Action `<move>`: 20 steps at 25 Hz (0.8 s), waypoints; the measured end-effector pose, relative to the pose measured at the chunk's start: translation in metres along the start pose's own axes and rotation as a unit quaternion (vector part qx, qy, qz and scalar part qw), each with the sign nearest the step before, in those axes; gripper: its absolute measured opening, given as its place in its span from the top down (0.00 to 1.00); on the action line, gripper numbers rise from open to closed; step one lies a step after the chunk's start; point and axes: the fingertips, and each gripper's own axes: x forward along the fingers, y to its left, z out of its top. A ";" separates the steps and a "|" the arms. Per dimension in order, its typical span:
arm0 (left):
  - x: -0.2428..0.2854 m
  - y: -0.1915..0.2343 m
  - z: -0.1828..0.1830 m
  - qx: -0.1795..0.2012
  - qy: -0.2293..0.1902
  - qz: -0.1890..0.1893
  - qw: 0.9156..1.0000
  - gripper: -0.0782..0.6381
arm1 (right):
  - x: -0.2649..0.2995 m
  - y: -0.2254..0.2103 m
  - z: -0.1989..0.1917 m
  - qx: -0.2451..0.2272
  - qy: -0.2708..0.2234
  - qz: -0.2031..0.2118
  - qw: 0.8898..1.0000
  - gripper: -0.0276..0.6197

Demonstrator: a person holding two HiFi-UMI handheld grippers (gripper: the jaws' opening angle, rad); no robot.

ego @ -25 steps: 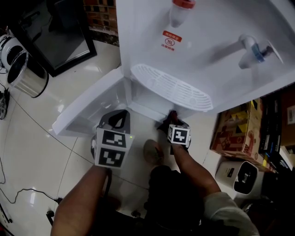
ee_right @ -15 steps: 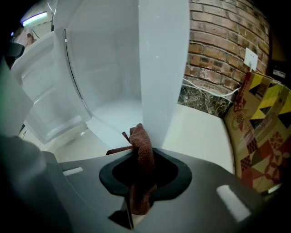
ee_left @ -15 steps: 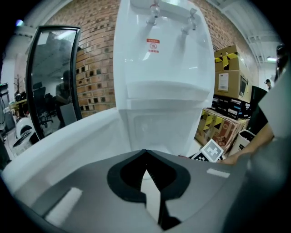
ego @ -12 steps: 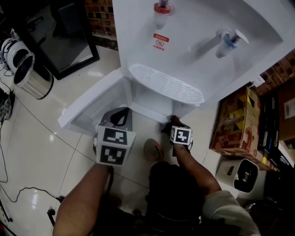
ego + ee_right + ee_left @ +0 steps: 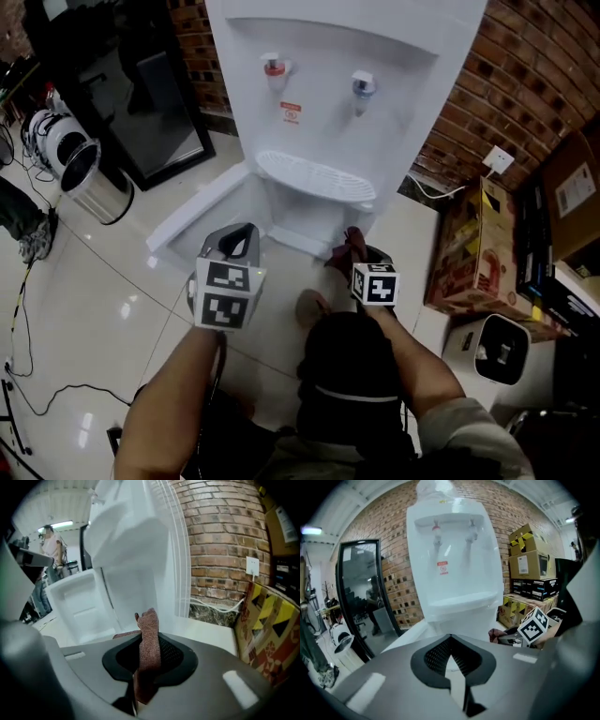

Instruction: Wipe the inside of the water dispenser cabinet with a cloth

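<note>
Nearest, both forearms over the tiled floor (image 5: pixel 112 300). Left hand-held gripper (image 5: pixel 240 236): jaws pressed together, nothing between them. Right hand-held gripper (image 5: pixel 353 253): jaws narrow, clamped on a reddish-brown cloth (image 5: pixel 150 632), which stands up in a tuft above the tips and trails down between the pads. The cloth is out in front of the cabinet, near its right edge, not inside it. Cloth looks knitted, light and limp; likely to fold and drag rather than push, so a bunched wad proud of the tips should wipe better than a loose end. It is not fragile or slippery, and the pinch through a fold seems secure enough. Just beyond, the cabinet door (image 5: pixel 199 214) hangs open to the left, the pale cabinet (image 5: pixel 292 208) gaping under the drip tray (image 5: pixel 317 176). Above, the white water dispenser (image 5: pixel 323 56) with red and blue taps. Far right, brick wall (image 5: pixel 530 70) and cardboard boxes (image 5: pixel 473 253); far left, a steel bin (image 5: pixel 89 173).
</note>
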 end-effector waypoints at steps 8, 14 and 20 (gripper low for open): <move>-0.047 0.039 -0.001 -0.026 -0.034 0.024 0.999 0.89 | -0.084 0.044 0.085 -0.098 -0.055 0.096 0.989 0.83; -0.075 0.104 -0.012 -0.007 -0.036 0.035 0.999 0.77 | -0.149 0.105 0.160 -0.200 -0.067 0.157 0.965 0.83; -0.088 0.161 -0.038 -0.056 -0.020 0.058 0.997 0.62 | -0.185 0.180 0.205 -0.281 -0.081 0.212 0.933 0.83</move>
